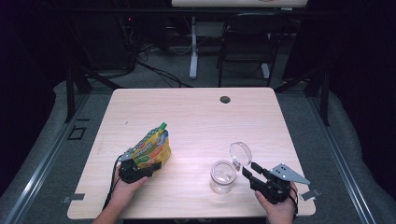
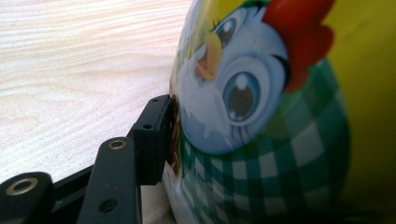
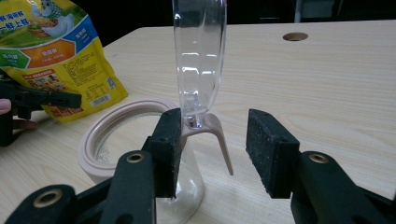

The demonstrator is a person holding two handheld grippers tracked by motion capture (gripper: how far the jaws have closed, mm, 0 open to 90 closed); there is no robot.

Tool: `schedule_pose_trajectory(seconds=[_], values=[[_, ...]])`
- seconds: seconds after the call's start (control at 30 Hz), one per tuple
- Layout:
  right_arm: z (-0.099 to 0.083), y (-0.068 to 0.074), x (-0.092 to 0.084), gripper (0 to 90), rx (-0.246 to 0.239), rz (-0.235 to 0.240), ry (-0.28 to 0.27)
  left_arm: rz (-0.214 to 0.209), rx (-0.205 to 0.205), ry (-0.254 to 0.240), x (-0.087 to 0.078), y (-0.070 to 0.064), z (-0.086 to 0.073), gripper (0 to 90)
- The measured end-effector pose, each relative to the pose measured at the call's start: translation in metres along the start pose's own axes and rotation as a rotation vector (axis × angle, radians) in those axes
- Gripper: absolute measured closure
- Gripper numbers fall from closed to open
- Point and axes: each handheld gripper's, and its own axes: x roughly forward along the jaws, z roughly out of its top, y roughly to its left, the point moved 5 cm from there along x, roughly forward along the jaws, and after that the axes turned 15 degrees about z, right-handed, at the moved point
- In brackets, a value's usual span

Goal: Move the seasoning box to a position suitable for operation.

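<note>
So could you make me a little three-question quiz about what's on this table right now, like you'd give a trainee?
1. True or false: the lid of the clear jar stands open.
2. Which gripper has the yellow snack pouch between its jaws? A) left gripper B) right gripper C) both
3. Fill in: the round hole in the table lies near its ____ edge, seen from the person's side.

Key
1. True: the lid is flipped up above the jar's pale rim.
2. A: one black pad sits against the pouch's printed side.
3. Far.
</note>
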Motion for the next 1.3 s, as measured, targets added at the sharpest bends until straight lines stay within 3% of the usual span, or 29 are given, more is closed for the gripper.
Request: schedule_pose_trajectory(seconds=[0.23,0.9,1.3], values=[[0.0,0.0,0.0,55.6,0.0,0.001,-0.002,0.012,0.015,-0.009,0.0,0.001,0.001,52.2],[0.0,-0.001,-0.001,55.7,0.002,-0.003,-0.007,0.022,-0.005,-0.016,-0.002,0.006,0.002,55.7],[0.0,-0.001,-0.002,55.8,-0.002,-0.006,-0.002,0.039,0.003,-0.04,-0.012,0.008,0.009,55.8]])
